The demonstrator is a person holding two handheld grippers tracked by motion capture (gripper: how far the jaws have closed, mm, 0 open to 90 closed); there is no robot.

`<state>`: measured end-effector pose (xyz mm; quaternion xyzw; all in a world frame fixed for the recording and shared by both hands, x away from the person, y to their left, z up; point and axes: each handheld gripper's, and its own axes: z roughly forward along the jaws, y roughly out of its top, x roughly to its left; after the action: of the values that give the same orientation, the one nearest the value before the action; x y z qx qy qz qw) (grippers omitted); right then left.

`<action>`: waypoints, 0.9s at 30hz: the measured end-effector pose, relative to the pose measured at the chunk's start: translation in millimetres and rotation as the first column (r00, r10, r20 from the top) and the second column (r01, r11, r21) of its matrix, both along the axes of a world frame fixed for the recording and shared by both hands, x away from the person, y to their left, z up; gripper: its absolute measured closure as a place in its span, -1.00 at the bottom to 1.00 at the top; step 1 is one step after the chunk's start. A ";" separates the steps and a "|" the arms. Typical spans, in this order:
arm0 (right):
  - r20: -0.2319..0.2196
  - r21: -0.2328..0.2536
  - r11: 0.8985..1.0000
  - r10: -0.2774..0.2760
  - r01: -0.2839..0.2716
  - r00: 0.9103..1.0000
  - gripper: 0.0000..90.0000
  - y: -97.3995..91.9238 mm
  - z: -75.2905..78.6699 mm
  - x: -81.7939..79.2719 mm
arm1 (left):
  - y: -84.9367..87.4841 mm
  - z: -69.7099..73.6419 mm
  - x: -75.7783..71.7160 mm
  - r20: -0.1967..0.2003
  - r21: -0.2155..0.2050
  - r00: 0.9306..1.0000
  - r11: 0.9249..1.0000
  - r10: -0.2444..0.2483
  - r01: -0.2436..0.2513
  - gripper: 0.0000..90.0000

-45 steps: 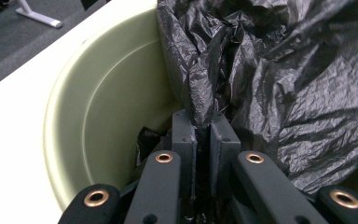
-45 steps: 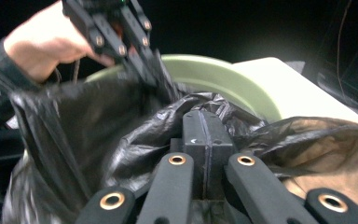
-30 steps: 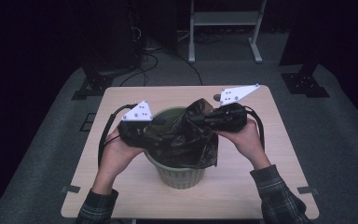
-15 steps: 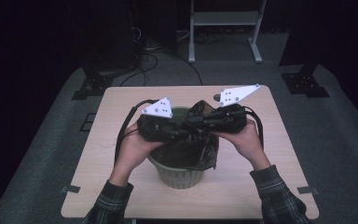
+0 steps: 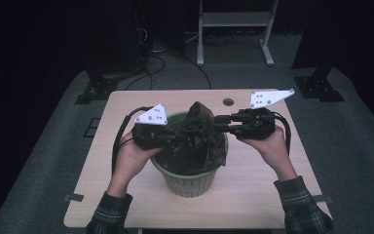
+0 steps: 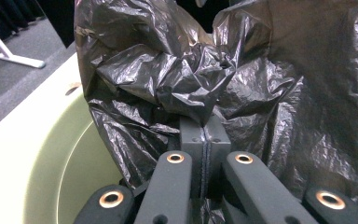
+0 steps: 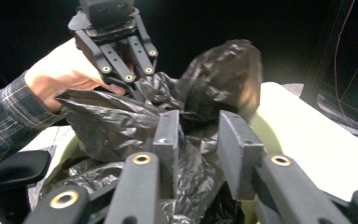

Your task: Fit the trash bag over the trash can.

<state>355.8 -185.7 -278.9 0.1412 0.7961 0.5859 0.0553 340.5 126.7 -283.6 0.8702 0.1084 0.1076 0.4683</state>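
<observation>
Wooden table (image 5: 253,195), left claw (image 6: 204,135) clamping black bag (image 6: 279,93), right claw (image 7: 203,135) agape.

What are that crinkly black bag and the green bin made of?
The black bag looks like thin plastic film: glossy, with sharp crumples. The green bin seems moulded plastic, matte, with a ribbed wall, though the look alone leaves that open. The left gripper pinches the bag's film.

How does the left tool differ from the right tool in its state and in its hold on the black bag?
The left tool has its jaws pressed together on a fold of the black bag; the right tool has its jaws apart, with loose film between them. In the high view, the left tool sits over the green bin at its left rim, and the right tool reaches in from the right. Both point toward the bag.
</observation>
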 end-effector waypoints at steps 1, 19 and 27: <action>-0.004 0.006 1.000 -0.006 0.006 1.000 0.48 -0.1 -0.3 0.9 | -0.4 -0.1 -0.9 0.000 -0.004 1.000 1.000 -0.001 0.001 0.99; -0.033 -0.009 1.000 0.009 -0.010 0.999 1.00 33.7 -2.9 13.4 | -2.7 -5.3 -5.1 0.000 -0.010 1.000 1.000 -0.011 0.011 0.99; -0.015 -0.013 1.000 -0.004 0.004 1.000 1.00 22.4 -1.4 7.9 | 14.0 -6.1 -5.1 -0.003 -0.047 1.000 0.999 0.025 -0.025 0.99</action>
<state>363.8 -163.3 -280.3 0.1469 0.7998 0.5797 0.0513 335.5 140.7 -289.7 0.8578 0.1222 0.1098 0.4870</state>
